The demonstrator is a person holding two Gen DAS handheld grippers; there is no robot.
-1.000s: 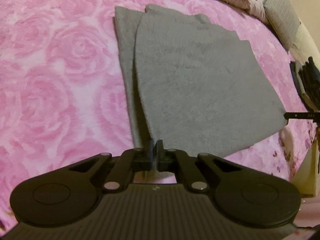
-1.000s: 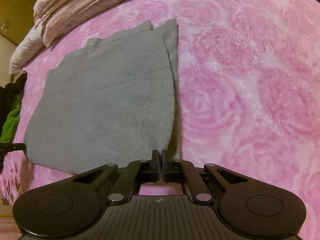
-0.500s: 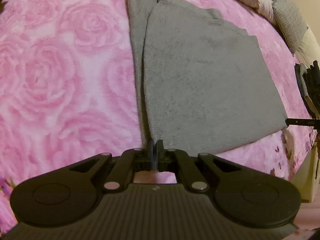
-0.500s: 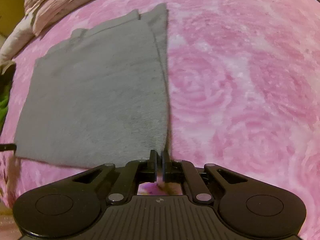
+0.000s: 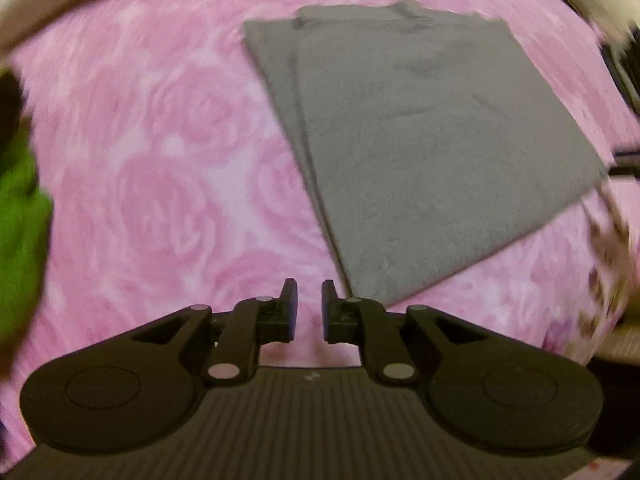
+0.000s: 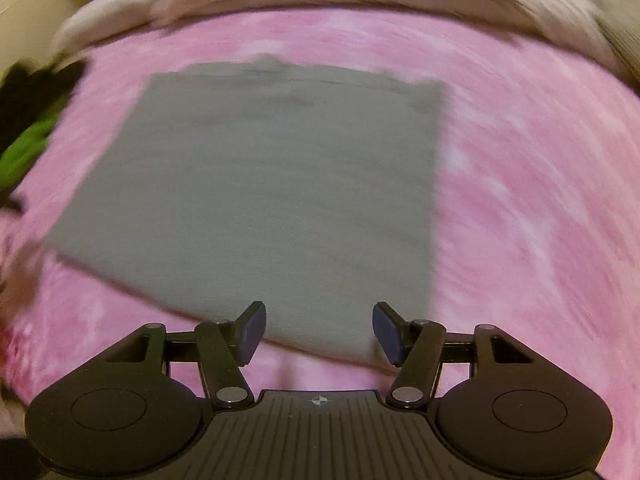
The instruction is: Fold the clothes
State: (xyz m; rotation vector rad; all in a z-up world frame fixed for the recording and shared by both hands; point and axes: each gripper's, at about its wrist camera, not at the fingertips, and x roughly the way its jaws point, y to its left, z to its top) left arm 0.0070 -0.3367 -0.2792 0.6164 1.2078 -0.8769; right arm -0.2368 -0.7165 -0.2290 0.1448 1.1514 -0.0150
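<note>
Where both claws pinched the near corners of the grey cloth (image 5: pixel 432 152) a second ago, the left claw (image 5: pixel 308 304) now hangs slightly parted and opening over bare pink blanket (image 5: pixel 168 152), while the right claw (image 6: pixel 319 334) spreads wide and is still opening, nothing pressed by its pads. Folded flat, the cloth lies at right in the left view, centre in the right view, its near edge free. Open blanket flanks it; a green garment (image 5: pixel 20 240) crowds the far left.
</note>
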